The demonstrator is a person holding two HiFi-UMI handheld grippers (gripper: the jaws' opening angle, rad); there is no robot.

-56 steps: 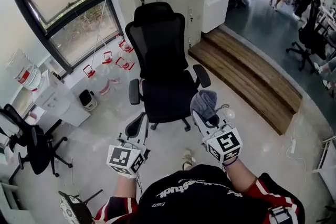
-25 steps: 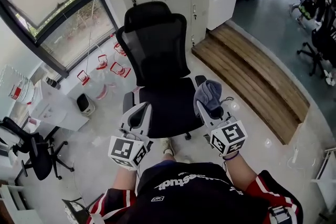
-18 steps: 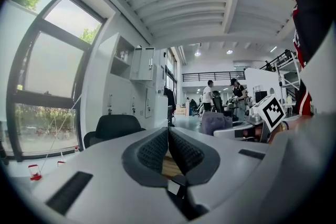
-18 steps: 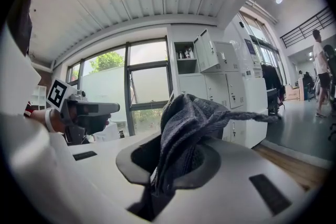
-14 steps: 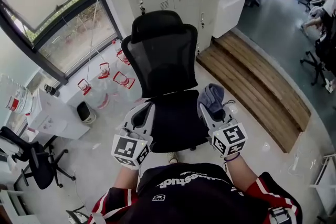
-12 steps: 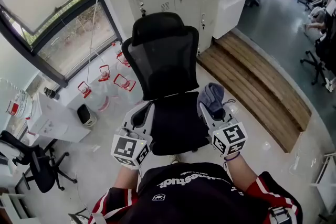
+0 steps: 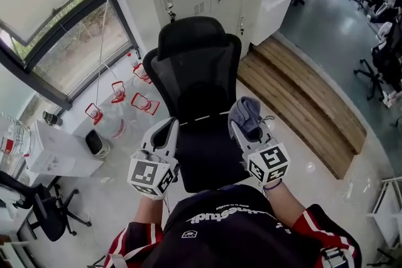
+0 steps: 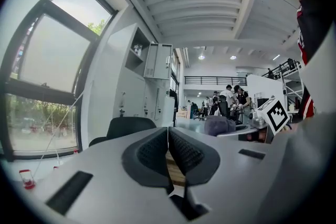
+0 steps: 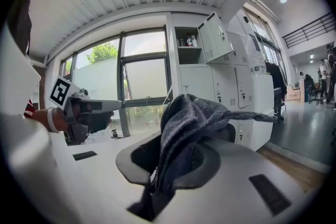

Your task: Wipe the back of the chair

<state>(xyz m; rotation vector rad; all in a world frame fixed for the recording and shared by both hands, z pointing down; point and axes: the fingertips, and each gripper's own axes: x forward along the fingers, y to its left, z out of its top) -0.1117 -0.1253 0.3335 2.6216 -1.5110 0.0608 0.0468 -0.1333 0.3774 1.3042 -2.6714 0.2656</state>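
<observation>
Our right tongs point(image 7: 244, 130) clamp the soft, limp grey cloth point(image 7: 244, 110) by a bunched fold, our left tongs point(image 7: 168, 130) sit closed and empty, and the mesh chair back point(image 7: 198, 75), likely springy, stands just ahead.

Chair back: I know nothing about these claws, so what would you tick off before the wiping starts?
1. Cloth gripped by right claw: ok, jaws shut on it, cloth bunched above them.
2. Left claw free: ok, jaws together, nothing between them.
3. Chair back within view and ahead: ok, it stands straight in front, between both claws.
4. Cloth touching the chair back: cannot tell; the head view shows it by the mesh's right edge.
</observation>
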